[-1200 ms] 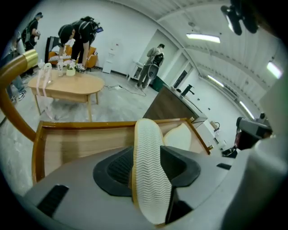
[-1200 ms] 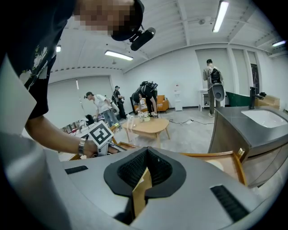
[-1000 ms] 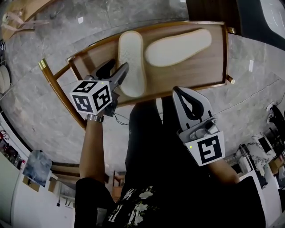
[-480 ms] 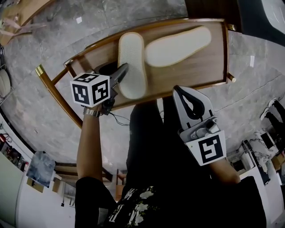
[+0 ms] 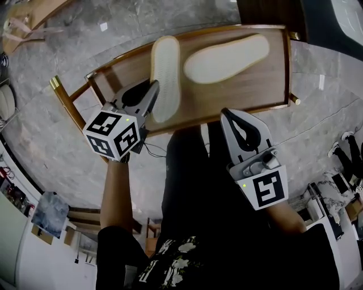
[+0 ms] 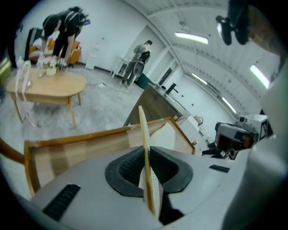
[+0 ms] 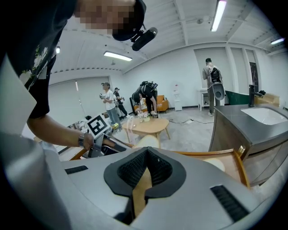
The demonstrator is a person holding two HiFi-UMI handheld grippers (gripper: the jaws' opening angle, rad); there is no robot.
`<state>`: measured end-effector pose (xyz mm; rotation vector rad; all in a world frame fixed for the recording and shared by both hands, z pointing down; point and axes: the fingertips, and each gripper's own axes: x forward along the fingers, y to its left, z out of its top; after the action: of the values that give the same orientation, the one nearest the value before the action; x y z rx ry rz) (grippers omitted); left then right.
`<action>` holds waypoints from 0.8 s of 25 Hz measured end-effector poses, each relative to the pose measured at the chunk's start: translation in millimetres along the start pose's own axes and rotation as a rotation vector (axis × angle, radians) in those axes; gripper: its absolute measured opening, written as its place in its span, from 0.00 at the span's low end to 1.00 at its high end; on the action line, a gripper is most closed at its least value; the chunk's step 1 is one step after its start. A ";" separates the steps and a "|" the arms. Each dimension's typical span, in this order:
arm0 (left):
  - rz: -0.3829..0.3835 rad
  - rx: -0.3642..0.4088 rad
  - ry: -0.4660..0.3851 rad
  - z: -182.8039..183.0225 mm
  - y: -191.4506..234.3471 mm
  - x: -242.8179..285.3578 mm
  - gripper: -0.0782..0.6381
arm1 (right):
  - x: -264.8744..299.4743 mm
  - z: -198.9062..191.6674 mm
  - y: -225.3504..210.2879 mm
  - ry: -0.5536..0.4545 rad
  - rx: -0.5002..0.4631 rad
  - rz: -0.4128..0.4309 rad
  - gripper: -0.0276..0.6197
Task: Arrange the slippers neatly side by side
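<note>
Two cream slippers lie on a low wooden table. The left slipper stands tipped up on its side edge, heel end toward me. My left gripper is shut on that heel end; its jaws have just been closing with the slipper between them. In the left gripper view the slipper's sole runs edge-on between the pads of the left gripper. The right slipper lies flat, sole up, angled toward the far right corner. My right gripper hangs shut and empty at the table's near edge; in its own view the right gripper has its jaws together.
The table has a raised rim and brass-tipped legs on a grey marble floor. A dark cabinet stands beyond its far side. A round wooden table and several people are farther off in the room.
The left gripper's jaws closed on the left slipper's heel end and rose a little; the slipper went from lying flat to tipped on its edge. The right gripper kept still.
</note>
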<state>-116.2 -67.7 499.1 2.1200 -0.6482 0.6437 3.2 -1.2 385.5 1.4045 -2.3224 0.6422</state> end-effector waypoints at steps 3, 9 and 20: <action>0.076 0.245 -0.029 18.2 -14.5 -13.1 0.16 | -3.6 0.7 5.0 -0.009 -0.007 0.001 0.03; 0.204 0.875 -0.077 47.6 -48.0 -19.7 0.15 | -11.1 4.6 10.2 -0.040 -0.022 -0.006 0.03; 0.056 1.159 0.057 -16.8 -58.3 5.1 0.15 | -19.7 -7.1 8.0 -0.033 -0.030 -0.030 0.03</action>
<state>-79.0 -23.7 479.5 3.1028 -0.2943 1.3191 5.3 20.4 379.7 1.4445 -2.3214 0.5777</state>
